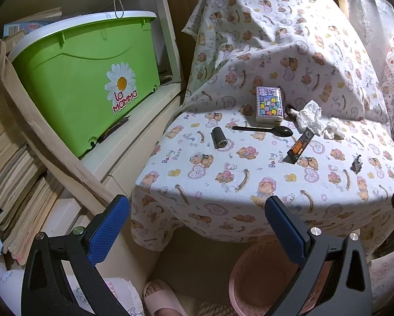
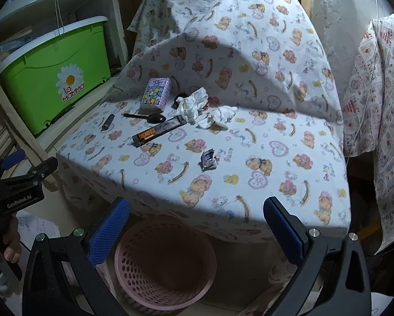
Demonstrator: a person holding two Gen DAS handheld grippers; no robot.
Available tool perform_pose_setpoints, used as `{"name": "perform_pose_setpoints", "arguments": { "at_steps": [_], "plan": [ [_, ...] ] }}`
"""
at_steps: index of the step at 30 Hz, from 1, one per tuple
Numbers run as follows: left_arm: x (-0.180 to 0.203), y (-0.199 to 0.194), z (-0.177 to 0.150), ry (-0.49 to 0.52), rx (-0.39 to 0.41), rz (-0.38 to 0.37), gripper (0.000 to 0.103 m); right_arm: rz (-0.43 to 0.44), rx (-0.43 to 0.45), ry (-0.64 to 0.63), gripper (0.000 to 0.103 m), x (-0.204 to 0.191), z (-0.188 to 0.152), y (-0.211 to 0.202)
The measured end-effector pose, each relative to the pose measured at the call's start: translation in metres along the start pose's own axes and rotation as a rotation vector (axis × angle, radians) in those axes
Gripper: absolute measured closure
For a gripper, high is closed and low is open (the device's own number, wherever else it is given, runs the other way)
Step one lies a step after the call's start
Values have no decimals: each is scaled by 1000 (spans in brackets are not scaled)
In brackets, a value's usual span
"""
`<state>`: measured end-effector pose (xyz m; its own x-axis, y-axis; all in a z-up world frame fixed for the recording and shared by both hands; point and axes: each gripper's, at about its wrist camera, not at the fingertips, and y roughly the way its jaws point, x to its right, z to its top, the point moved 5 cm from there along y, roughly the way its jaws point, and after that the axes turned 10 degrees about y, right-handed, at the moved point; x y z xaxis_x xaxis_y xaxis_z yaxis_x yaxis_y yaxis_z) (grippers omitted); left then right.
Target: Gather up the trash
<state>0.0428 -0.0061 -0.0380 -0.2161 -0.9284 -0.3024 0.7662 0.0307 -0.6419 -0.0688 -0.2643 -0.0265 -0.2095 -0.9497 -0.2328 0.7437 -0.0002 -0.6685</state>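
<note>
1. Both pairs of my blue-padded fingers are spread wide with nothing between them: left gripper (image 1: 197,226) and right gripper (image 2: 197,226) hover off the near edge of the table, touching nothing.
2. Trash all sits on the teddy-bear print tablecloth (image 2: 249,184), none collected that I can see.
3. Crumpled white tissue wads (image 2: 197,105) lie toward the back, just right of the small purple patterned tissue pack (image 2: 155,96).
4. Black plastic spoon (image 2: 147,117) lies in front of that pack; long black-and-orange wrapper (image 2: 157,131) lies just in front of the spoon.
5. Small crumpled silver-black foil scrap (image 2: 208,159) sits alone, nearest to my right gripper.
6. Short black cylinder (image 1: 219,138) lies on the left part of the table, apart from the rest; can't tell what it is.
7. Dark item half hidden behind the tissues, unclear.
8. Pink perforated plastic basket (image 2: 165,263) stands on the floor below the near table edge, between my right fingers in the right view; the part of its inside that shows looks empty.
9. Judgement: task at the start, every piece left to pick and drop in the basket.
10. Green lidded plastic bin with daisy sticker (image 1: 86,79) on the shelf at left is not involved.
</note>
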Motion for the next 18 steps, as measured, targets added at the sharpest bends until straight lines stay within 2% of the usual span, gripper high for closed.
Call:
{"name": "perform_pose_setpoints", "arguments": {
  "at_steps": [10,16,18],
  "plan": [
    [-5,9,-2,-24,-31,1,1,-11,-13,-18,0,-2,-2,5],
    [0,8,-1,4,-14,15,1,-9,-26,-11,0,0,-3,7],
    [0,5,1,-19,9,-27,1,-11,-26,-10,0,0,-2,8]
  ]
}}
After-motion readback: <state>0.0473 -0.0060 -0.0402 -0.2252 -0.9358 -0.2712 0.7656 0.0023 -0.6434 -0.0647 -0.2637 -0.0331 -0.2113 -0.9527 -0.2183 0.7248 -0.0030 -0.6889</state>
